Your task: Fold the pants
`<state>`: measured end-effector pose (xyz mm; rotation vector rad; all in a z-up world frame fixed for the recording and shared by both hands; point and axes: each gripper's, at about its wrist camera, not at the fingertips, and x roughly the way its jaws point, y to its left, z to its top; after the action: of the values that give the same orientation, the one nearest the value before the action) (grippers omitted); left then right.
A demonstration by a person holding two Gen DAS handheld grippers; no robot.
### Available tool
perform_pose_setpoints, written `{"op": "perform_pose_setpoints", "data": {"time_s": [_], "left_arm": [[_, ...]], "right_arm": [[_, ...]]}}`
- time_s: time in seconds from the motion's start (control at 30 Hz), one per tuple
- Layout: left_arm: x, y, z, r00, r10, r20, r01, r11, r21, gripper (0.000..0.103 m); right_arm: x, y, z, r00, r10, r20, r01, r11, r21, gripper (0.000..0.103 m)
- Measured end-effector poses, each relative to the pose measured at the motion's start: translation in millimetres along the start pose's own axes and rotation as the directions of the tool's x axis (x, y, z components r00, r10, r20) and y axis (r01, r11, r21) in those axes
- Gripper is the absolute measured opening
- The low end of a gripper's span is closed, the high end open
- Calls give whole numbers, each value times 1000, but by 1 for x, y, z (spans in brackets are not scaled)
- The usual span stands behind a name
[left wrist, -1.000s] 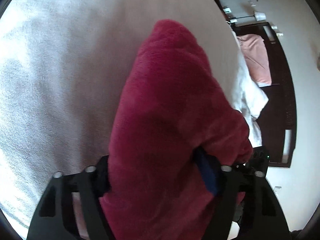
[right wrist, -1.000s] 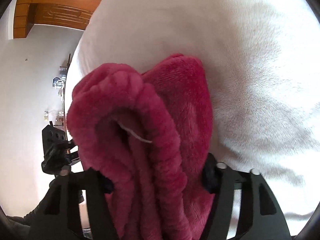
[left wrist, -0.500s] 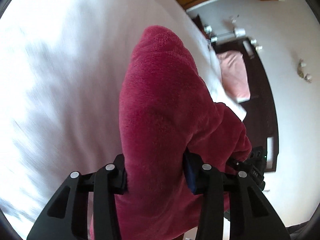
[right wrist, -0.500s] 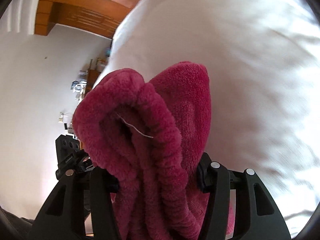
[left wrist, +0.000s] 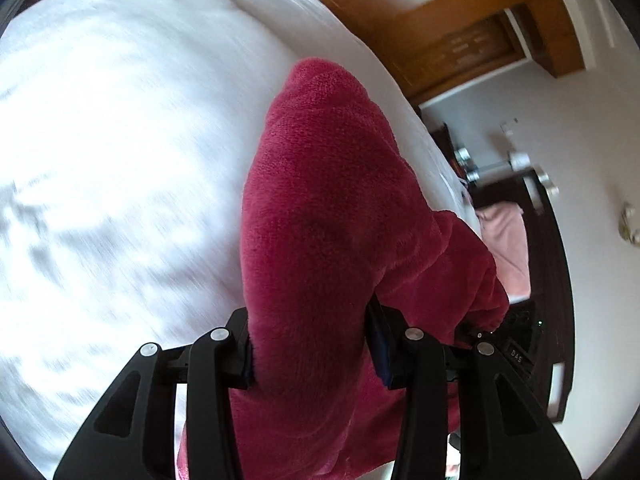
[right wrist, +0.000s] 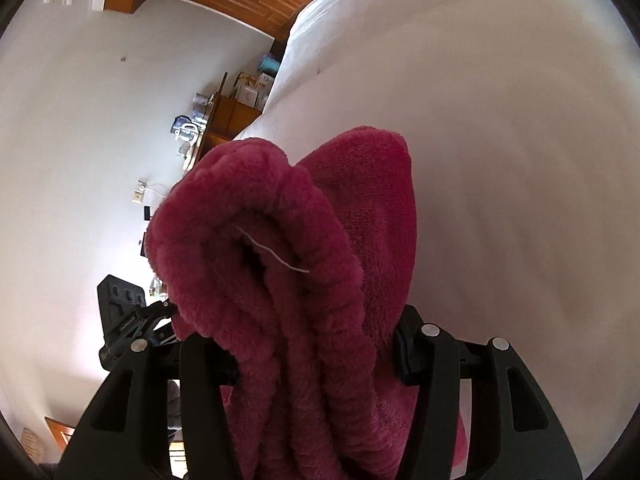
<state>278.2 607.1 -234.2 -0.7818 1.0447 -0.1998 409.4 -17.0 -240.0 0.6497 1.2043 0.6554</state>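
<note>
The pants are thick crimson fleece. In the left wrist view a bunched fold of the pants (left wrist: 332,216) rises between my left gripper's jaws, and my left gripper (left wrist: 312,354) is shut on it. The right wrist view shows the gathered elastic waistband of the pants (right wrist: 296,264), with a white thread on it, clamped in my right gripper (right wrist: 316,356). Both grippers hold the cloth up off the white bed (left wrist: 120,152). My right gripper's body (left wrist: 516,344) shows at the left view's right edge, and my left gripper's body (right wrist: 124,312) at the right view's left.
The white bed (right wrist: 500,160) fills most of both views. A wooden headboard (left wrist: 460,32) stands at the far end. A dark bench with a pink cushion (left wrist: 508,248) lies beside the bed. A wooden nightstand with small items (right wrist: 232,112) stands by the white wall.
Both grippers have swung along the bed toward the headboard and risen, carrying the pants. The left jaws have closed tighter on the fleece. More wall and furniture are in view.
</note>
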Motion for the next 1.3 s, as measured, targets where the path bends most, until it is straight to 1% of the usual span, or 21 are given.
{"op": "perform_pose_setpoints", "data": {"time_s": [0.1,0.17,0.27,0.33,0.37,0.43,0.47,0.57,0.6,0.63,0.73,0.8,0.87,0.93,0.97,1.03,1.07,1.13,1.17,1.27,1.3], "left_arm": [[6,15,22,1000,17,12,-17,1000,-9,43],[12,23,32,1000,25,9,-24,1000,-9,44],[26,32,45,999,44,-8,-44,999,-9,44],[34,39,50,999,49,-15,-49,999,-13,48],[38,40,51,999,49,-16,-49,999,-17,49],[38,45,53,999,49,-14,-49,999,-23,57],[40,44,54,999,49,-13,-49,998,-27,58],[34,47,53,998,59,-9,-60,998,-26,62],[28,47,53,998,68,-2,-69,997,-23,62],[22,46,52,997,75,6,-75,997,-19,62],[-2,45,47,992,123,40,-124,992,23,63],[-18,37,40,987,147,71,-150,987,53,63],[-28,25,32,983,160,93,-167,983,78,65],[-41,22,17,975,190,112,-203,972,117,68],[-31,2,13,972,205,113,-219,967,131,68],[-29,-4,0,967,232,104,-247,955,165,68],[-28,-7,-5,966,240,101,-255,950,178,68],[-27,-7,-19,964,250,88,-263,942,209,68],[-25,-7,-23,964,253,82,-265,939,217,68],[-15,-10,-38,955,290,64,-297,920,255,68],[-10,-12,-42,949,308,59,-313,911,269,68]], "right_arm": [[25,5,21,1000,-21,-8,21,1000,-10,55],[40,3,28,999,-46,-11,45,999,-7,55],[50,2,32,996,-87,-14,87,996,-6,55],[54,-3,35,994,-107,-18,107,994,2,57],[55,-5,35,994,-112,-20,112,994,3,59],[49,-5,29,992,-125,-24,125,992,1,62],[50,-4,30,991,-128,-27,128,992,-2,63],[56,17,40,989,-147,-26,146,989,-41,64],[67,31,54,987,-160,-22,159,986,-58,66],[60,36,52,982,-189,-10,187,978,-92,66],[37,49,44,969,-242,49,246,959,-139,66],[21,60,36,954,-284,96,297,941,-161,66],[2,92,17,938,-304,169,340,903,-262,66],[-1,129,6,942,-275,195,329,875,-356,66],[1,145,0,939,-275,208,337,858,-387,66],[3,166,-13,924,-296,242,374,828,-417,66],[5,171,-17,925,-290,247,371,830,-416,66],[6,177,-27,942,-250,226,326,845,-424,66],[9,177,-33,947,-243,208,312,845,-435,66],[35,168,-33,959,-250,133,283,852,-440,66],[40,161,-34,957,-270,110,290,852,-435,66]]}}
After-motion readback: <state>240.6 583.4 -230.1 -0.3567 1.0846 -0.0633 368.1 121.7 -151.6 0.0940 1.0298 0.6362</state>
